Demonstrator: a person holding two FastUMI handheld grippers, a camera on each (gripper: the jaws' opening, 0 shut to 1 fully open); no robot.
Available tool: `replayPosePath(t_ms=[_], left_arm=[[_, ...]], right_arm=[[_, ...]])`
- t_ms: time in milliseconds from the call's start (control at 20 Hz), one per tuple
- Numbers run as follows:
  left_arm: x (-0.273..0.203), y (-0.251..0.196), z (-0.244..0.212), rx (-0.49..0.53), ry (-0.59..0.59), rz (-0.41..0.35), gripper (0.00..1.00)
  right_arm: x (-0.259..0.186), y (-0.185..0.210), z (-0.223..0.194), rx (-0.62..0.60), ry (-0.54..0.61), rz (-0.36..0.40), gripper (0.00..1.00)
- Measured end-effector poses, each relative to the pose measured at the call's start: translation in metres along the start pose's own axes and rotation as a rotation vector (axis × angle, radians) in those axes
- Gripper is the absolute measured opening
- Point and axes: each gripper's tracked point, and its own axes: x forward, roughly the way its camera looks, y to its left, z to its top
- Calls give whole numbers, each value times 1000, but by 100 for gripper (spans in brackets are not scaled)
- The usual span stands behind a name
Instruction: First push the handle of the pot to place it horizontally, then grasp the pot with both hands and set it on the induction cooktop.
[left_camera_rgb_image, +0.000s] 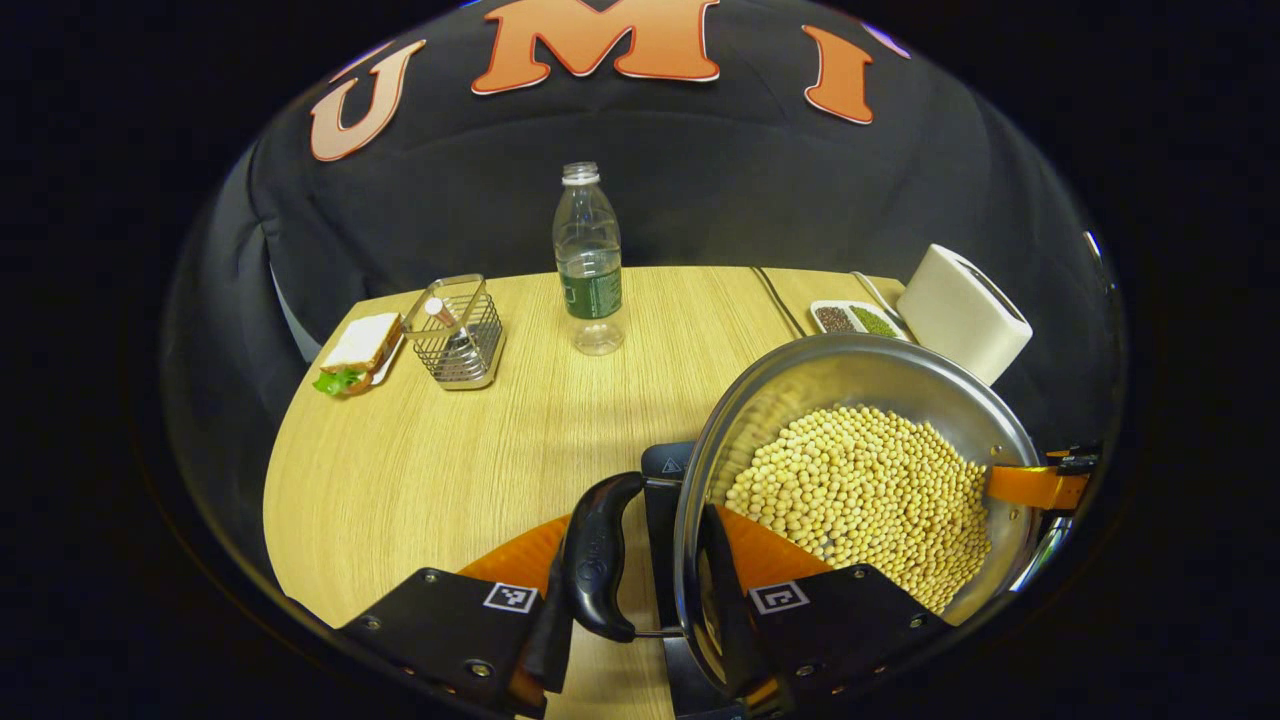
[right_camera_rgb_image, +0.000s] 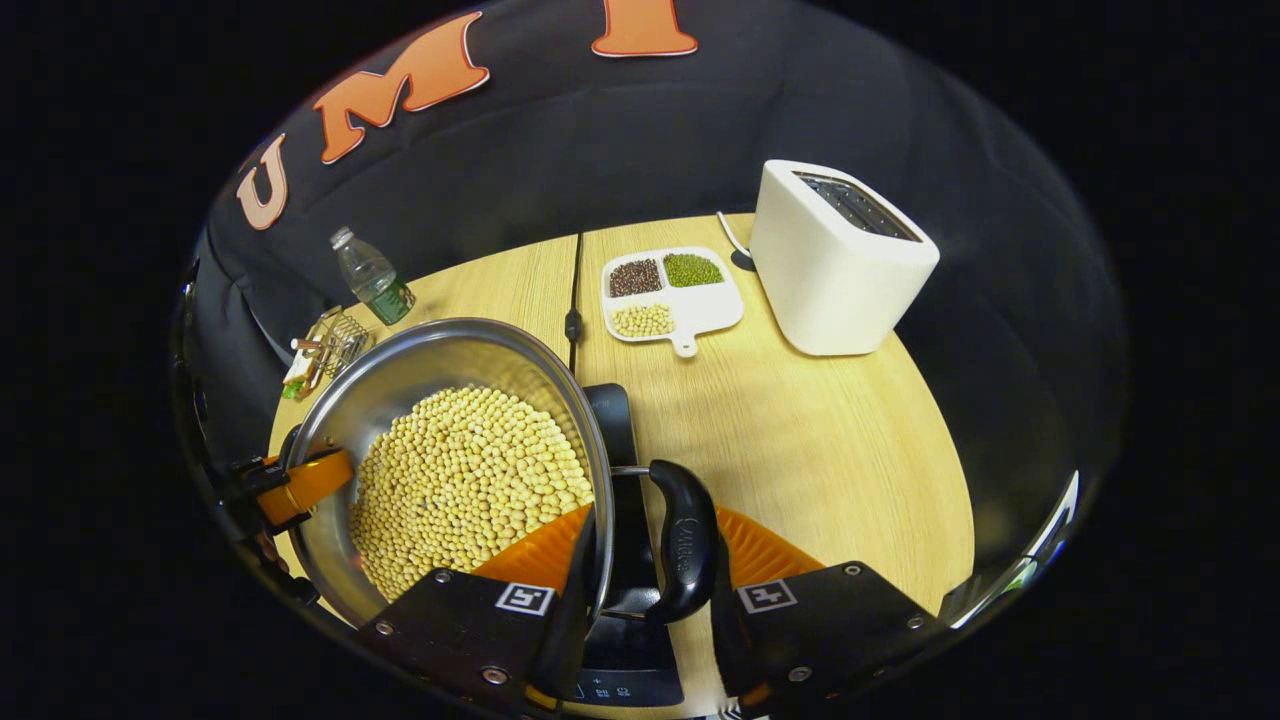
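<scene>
A steel pot full of pale soybeans hangs over the black induction cooktop; whether it rests on it I cannot tell. My left gripper is shut on the pot: one finger sits outside the black side handle, the other inside the rim. In the right gripper view the same pot lies at the lower left. My right gripper is shut across the opposite black handle and the rim. The cooktop shows beneath. Each gripper appears across the pot in the other's view.
On the wooden table stand a plastic bottle, a wire basket and a sandwich at the back left. A white toaster, a divided dish of grains and a black cable sit at the back right.
</scene>
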Motion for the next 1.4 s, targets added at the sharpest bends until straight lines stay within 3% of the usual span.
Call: replayPosePath(t_ms=[550,850,900,1050,1200,1250,1400], left_arm=[[3,-5,-13,-58,57,-19,62],[-6,-4,-18,-13,65,8,71],[-10,-3,-19,-8,61,7,72],[-26,10,-9,-9,8,12,74],[-45,19,4,10,-43,5,85],[-52,23,13,27,-70,13,93],[-76,45,57,84,-190,69,92]], right_arm=[[11,-8,-16,38,22,11,53],[13,-14,-24,-4,-5,-24,68],[9,-15,-26,-8,-7,-27,76],[-11,-16,-34,38,-22,1,84],[-30,-24,-26,80,-85,-1,91],[-38,-27,-17,81,-116,-10,91],[-73,-47,17,69,-242,-64,90]])
